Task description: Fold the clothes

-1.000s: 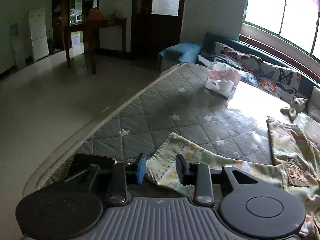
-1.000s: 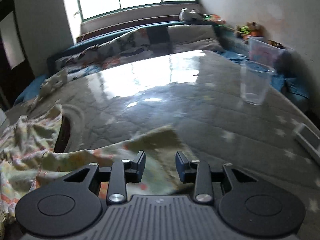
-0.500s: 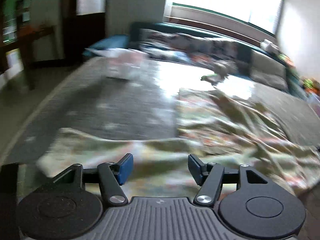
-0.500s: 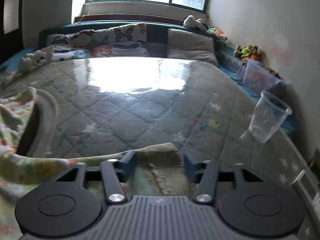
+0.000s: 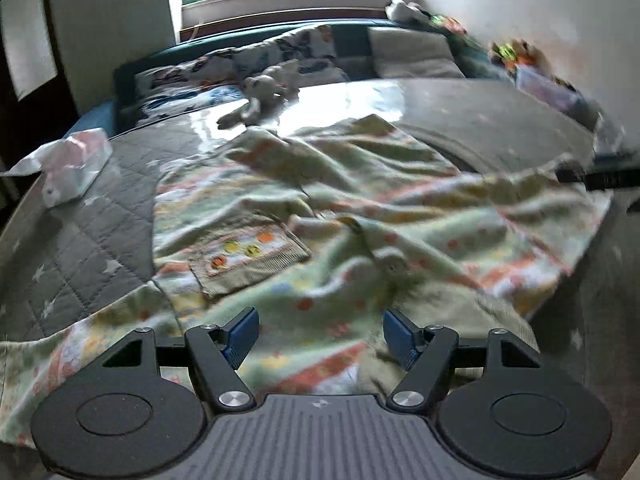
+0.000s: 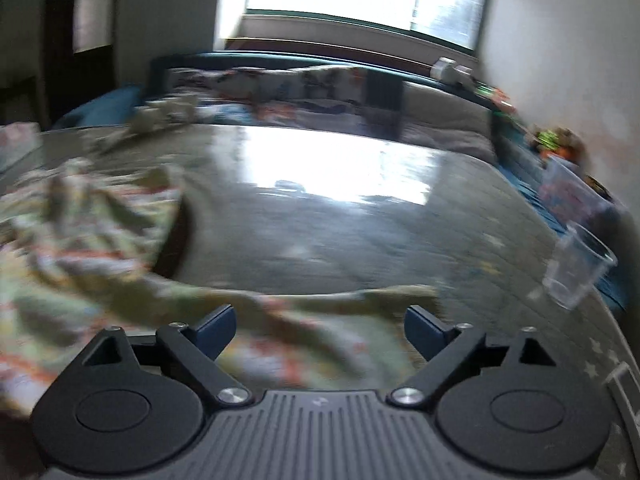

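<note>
A pale green garment (image 5: 340, 216) with orange and yellow prints and a patch pocket (image 5: 248, 256) lies crumpled on the grey quilted bed (image 5: 80, 240). My left gripper (image 5: 322, 334) hovers over its near part. Its jaws are opening and the blue pads (image 5: 246, 330) stand apart from the cloth, gripping nothing. In the right wrist view the same garment (image 6: 100, 248) spreads to the left, with a hem (image 6: 360, 300) running across in front of my right gripper (image 6: 320, 330). Its jaws are opening wide and nothing is pressed between its fingers (image 6: 424, 326).
A grey plush toy (image 5: 264, 92) and printed pillows (image 5: 288, 52) lie at the bed's far end under the window. A folded pink-white cloth (image 5: 68, 164) sits at the far left. A clear plastic cup (image 6: 576, 268) and a plastic box (image 6: 568, 192) stand at the bed's right side.
Both grippers have opened and let the cloth's hem go. The left view swung from the bed's floor-side edge round to face the garment and the window. The right view shifted sideways and is blurred.
</note>
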`<state>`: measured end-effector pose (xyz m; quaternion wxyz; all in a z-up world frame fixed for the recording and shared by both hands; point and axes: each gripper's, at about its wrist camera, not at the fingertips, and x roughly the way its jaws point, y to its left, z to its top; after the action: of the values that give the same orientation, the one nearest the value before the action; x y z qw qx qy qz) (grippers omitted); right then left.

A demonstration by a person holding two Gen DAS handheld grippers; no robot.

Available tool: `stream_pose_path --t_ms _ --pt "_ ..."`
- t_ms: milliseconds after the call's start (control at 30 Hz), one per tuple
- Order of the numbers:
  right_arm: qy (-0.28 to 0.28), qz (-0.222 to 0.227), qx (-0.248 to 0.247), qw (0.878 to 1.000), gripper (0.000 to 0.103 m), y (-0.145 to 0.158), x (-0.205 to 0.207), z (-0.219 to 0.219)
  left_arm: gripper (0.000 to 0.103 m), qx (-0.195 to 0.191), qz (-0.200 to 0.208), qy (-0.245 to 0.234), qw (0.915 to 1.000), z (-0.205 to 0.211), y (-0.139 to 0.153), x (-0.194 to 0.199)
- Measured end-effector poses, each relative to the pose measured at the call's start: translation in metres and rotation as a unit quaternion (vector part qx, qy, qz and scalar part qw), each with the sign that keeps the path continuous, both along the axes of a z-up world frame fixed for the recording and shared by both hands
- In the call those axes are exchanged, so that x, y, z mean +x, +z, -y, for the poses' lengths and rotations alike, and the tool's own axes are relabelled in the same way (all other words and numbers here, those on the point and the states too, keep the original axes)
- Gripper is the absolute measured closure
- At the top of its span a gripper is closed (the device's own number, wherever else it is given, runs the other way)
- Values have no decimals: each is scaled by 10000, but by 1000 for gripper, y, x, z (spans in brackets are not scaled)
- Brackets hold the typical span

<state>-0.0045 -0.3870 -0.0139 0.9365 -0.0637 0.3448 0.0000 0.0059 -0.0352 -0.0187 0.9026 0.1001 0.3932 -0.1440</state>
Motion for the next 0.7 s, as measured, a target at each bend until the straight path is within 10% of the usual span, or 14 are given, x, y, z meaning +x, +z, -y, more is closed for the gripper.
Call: stream_pose_path --t_ms 700 --pt "2956 -191 -727 9523 0 -12 -54 -145 33 -217 -383 -944 9946 -13 -4 -35"
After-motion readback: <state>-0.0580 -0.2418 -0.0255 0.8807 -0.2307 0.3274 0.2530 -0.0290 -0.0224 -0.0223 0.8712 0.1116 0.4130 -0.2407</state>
